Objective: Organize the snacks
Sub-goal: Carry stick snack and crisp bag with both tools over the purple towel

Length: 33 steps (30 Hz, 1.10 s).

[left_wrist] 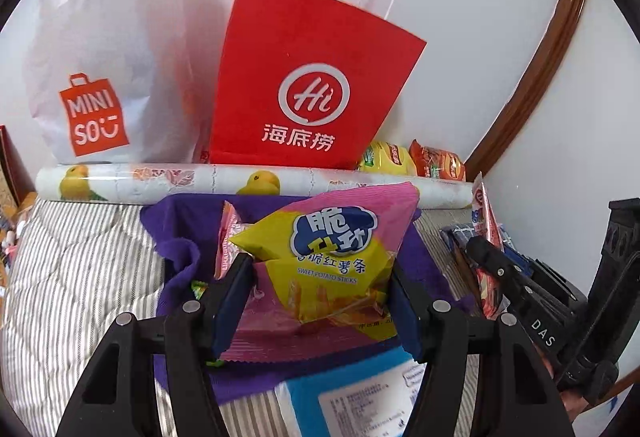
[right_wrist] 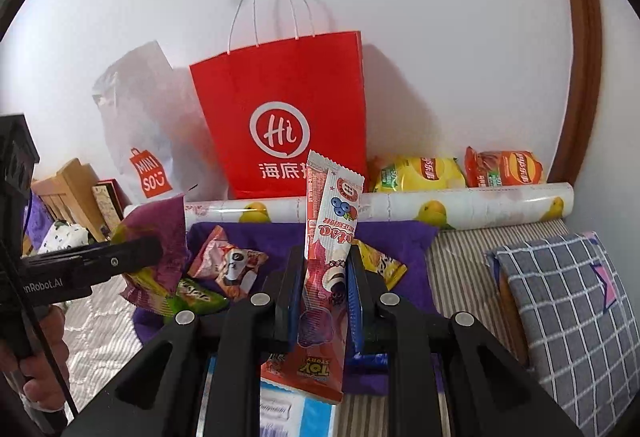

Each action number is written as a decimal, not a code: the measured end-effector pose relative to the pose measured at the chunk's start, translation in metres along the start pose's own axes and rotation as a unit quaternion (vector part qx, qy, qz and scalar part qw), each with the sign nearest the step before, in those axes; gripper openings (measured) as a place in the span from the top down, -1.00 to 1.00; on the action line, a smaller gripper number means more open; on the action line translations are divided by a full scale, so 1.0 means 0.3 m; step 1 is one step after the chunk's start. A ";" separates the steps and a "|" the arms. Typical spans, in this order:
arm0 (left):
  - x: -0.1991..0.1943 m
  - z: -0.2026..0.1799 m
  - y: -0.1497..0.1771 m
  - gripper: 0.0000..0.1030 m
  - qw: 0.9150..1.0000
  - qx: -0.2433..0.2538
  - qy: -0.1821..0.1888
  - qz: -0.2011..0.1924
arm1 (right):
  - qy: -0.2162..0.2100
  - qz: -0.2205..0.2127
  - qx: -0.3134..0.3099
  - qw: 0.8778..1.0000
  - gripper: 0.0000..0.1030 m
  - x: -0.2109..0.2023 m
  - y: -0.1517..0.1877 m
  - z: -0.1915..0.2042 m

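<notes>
A striped grey and white bed cover point(left_wrist: 72, 277) lies under it all. A big red paper bag with white string handles point(left_wrist: 312, 93) stands at the wall, beside a white plastic shopping bag point(left_wrist: 104, 69). A long roll of paper with yellow fruit pictures point(left_wrist: 160, 179) lies in front of them. A purple cloth point(left_wrist: 176, 237) holds loose snacks.

The left gripper point(left_wrist: 320, 301) has its jaws partly apart, pressed on a pink and yellow sweet potato stick packet point(left_wrist: 332, 261) held above the cloth. The right gripper point(right_wrist: 320, 289) has narrow jaws clamped on a long thin pink and white snack packet point(right_wrist: 328, 245), maybe a wafer.
</notes>
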<state>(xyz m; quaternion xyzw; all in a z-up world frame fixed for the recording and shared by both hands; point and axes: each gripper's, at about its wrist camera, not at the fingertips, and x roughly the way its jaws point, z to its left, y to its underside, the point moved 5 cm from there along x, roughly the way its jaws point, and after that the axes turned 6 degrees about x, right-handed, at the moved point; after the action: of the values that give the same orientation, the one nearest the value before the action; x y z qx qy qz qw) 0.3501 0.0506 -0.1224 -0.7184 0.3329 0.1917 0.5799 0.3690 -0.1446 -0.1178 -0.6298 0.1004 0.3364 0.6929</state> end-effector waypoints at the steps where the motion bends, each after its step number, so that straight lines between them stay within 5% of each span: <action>1: 0.019 0.002 0.007 -0.21 1.000 0.002 0.004 0.004 | 0.000 0.000 -0.002 1.000 0.61 0.019 0.003 -0.005; 14: 0.087 0.062 0.092 -0.21 0.999 -0.030 0.006 0.028 | 0.006 0.044 0.023 0.999 0.61 0.138 0.099 -0.093; 33: 0.100 0.043 0.094 -0.21 0.999 -0.009 -0.009 0.030 | 0.041 0.040 -0.021 0.998 0.61 0.176 0.147 -0.037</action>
<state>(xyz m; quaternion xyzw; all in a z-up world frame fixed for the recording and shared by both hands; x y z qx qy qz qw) 0.3529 0.0523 -0.1654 -0.7114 0.3473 0.2185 0.5705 0.3859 -0.1380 -0.1850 -0.6532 0.1465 0.3400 0.6605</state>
